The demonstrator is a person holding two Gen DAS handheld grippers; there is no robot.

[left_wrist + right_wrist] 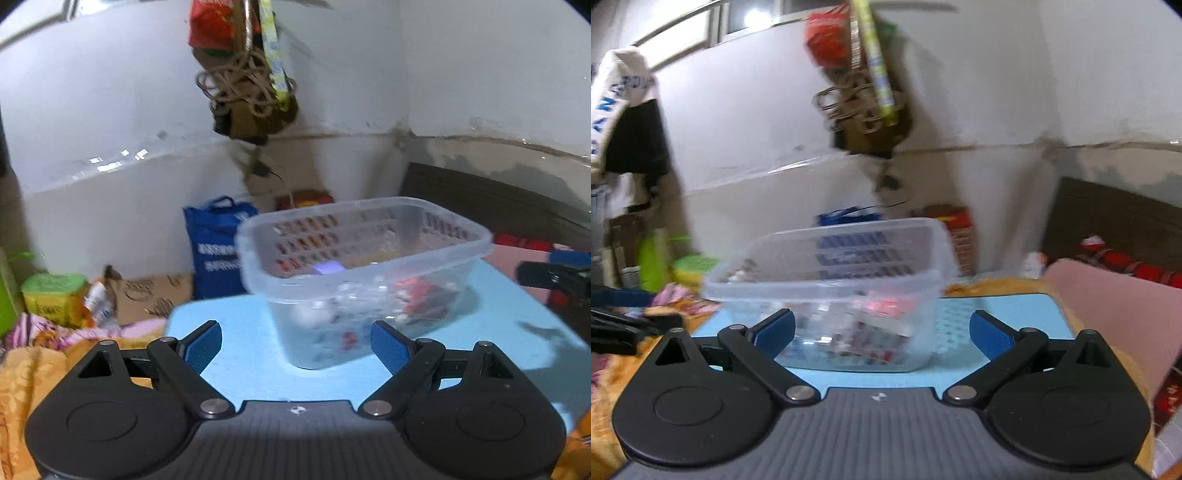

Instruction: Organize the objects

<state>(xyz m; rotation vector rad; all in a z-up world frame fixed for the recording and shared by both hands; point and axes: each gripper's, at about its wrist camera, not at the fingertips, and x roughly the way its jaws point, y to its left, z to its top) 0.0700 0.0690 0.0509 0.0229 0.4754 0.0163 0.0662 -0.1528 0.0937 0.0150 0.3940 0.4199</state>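
Standing on a light blue foam mat (236,354), the clear plastic tub with slotted walls (364,258) holds a blurred jumble of small red, white and purple items that cannot be told apart. The mat lies on orange patterned bedding (22,373), not on a desk.

In the left wrist view the left claw (295,345) is spread wide with nothing between its blue-padded fingers (203,349); the tub sits just beyond them, closer to the right pad, and no pad touches it. At the far right edge of that view the black and blue tip of the right claw (554,275) shows, well apart from the tub.

In the right wrist view the right claw (882,332) is likewise wide open and empty, the tub (831,288) directly ahead of it, near its left finger (775,332) but not pressed by it. A pink cushion (1108,306) lies to the right of the mat.

Far behind, a blue carrier bag (214,247) leans by the white wall (110,110), and a tangle of brown rope (243,88) hangs above it.
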